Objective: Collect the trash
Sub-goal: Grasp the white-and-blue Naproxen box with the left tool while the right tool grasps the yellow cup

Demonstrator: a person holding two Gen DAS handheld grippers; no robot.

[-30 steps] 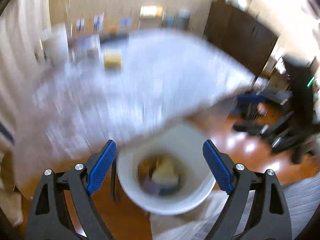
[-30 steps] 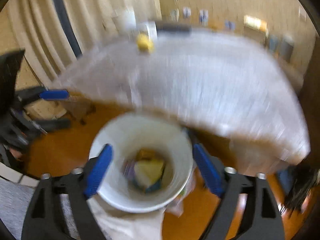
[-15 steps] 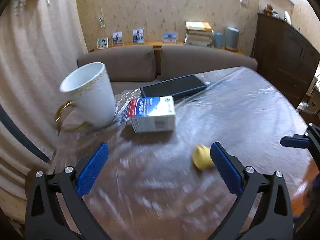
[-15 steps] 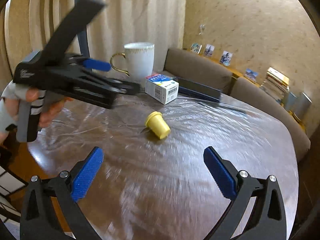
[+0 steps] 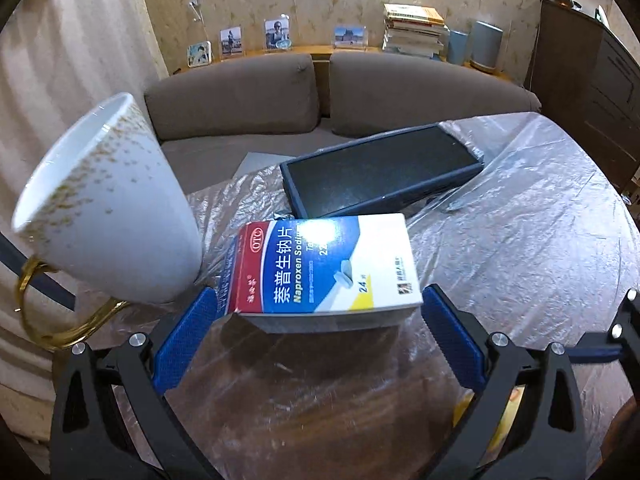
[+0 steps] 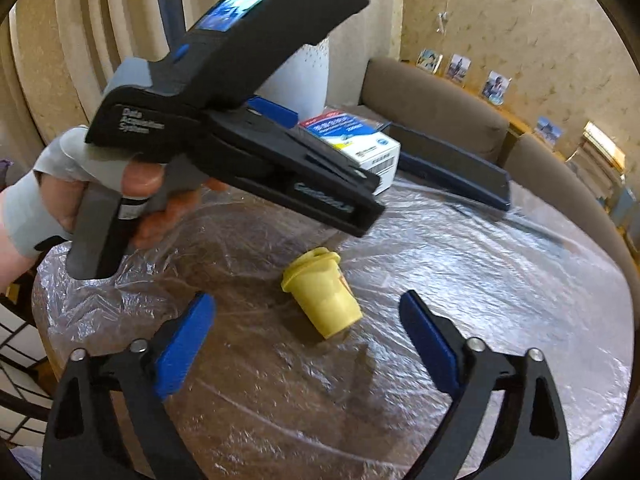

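The fingers of the left gripper [image 5: 320, 316] stand apart around the medicine box [image 5: 326, 266], while the right gripper [image 6: 306, 322] is closing towards the yellow cup [image 6: 322, 294], not yet touching it; next, I think, both must close fully and lift.

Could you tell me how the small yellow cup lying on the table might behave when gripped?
The yellow cup lies on its side, tapered, so a nudge would probably roll it in a curve. It looks like thin plastic, likely light and crushable. The crinkled plastic sheet beneath may let it slide.
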